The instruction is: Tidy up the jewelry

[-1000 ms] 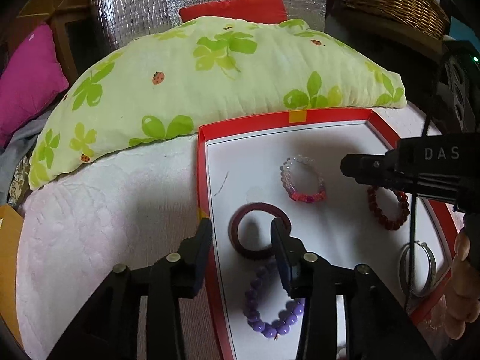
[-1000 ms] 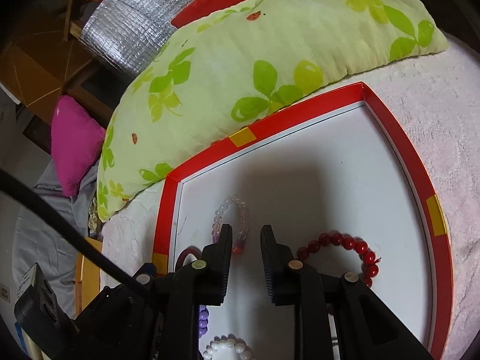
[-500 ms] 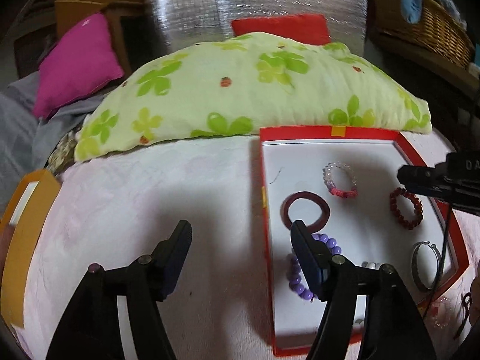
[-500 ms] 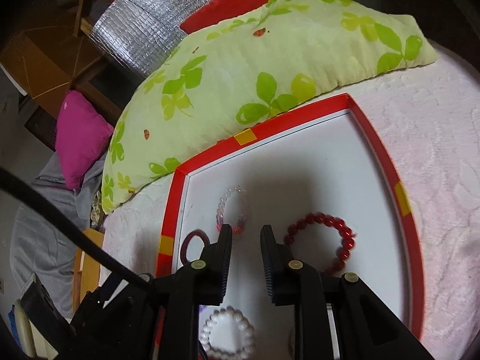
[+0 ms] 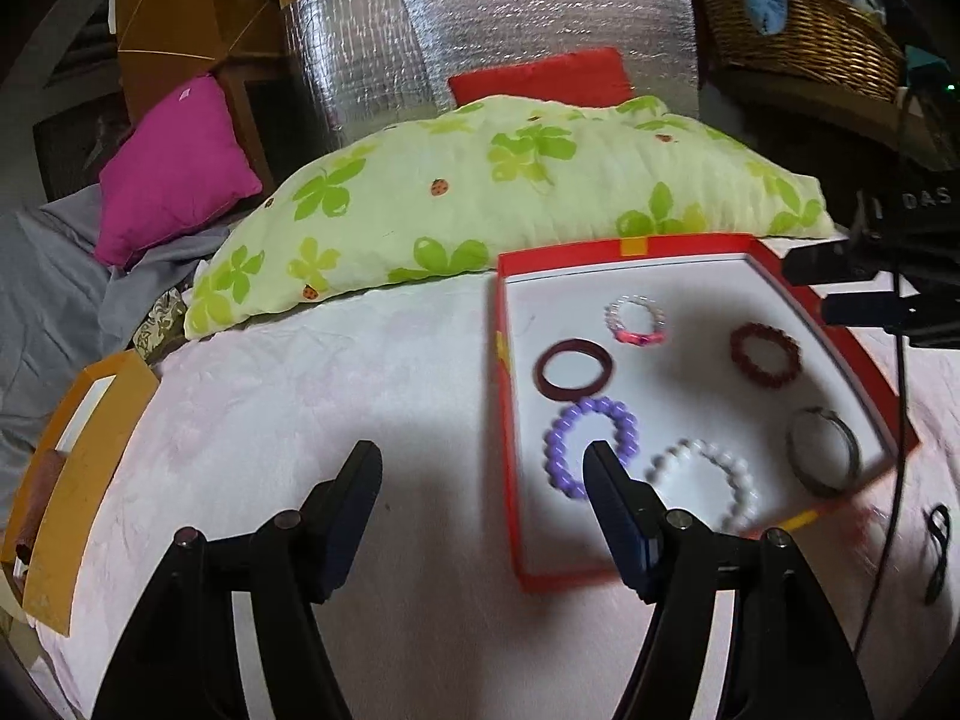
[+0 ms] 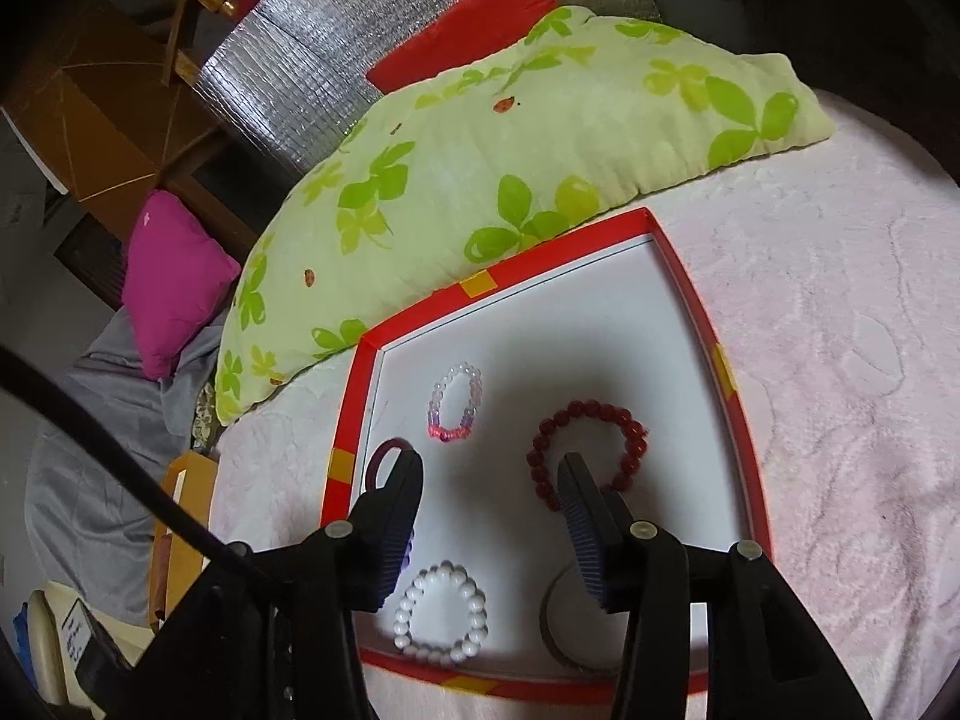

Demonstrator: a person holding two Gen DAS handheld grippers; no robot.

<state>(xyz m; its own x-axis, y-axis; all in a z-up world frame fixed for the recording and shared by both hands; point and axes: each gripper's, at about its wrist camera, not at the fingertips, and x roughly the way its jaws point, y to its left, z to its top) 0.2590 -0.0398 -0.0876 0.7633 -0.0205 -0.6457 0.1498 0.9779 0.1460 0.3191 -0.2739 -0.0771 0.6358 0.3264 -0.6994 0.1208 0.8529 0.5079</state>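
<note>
Left hand-held gripper [image 5: 483,483]: jaws spread wide after opening, nothing between them, poised over the pale pink bedspread [image 5: 288,420] with its right finger just overlapping the near-left edge of the red-rimmed tray [image 5: 510,468]. Right hand-held gripper [image 6: 489,480]: jaws parted, just been opening, empty, hanging above the tray's white floor.

Nearest the right hand-held gripper, below its fingers: white pearl bracelet [image 6: 441,612] slightly left, silver bangle [image 6: 555,630] partly hidden behind the right finger. Just beyond the right fingertip: dark red bead bracelet [image 6: 588,444]. Behind the left finger: maroon bangle [image 6: 384,459], mostly covered. Ahead between the fingers: clear bead bracelet with pink knot [image 6: 456,402].

Beside the left hand-held gripper's right finger: purple bead bracelet [image 5: 591,444], touching the maroon bangle beyond it. All six pieces flat inside the tray, mostly apart.

Farther off, against the tray's far rim: green leaf-print pillow [image 5: 510,198]. Beyond, to the left: magenta cushion [image 5: 174,168]; behind: red cushion [image 5: 540,78] and silver foil panel [image 5: 480,18].
</note>
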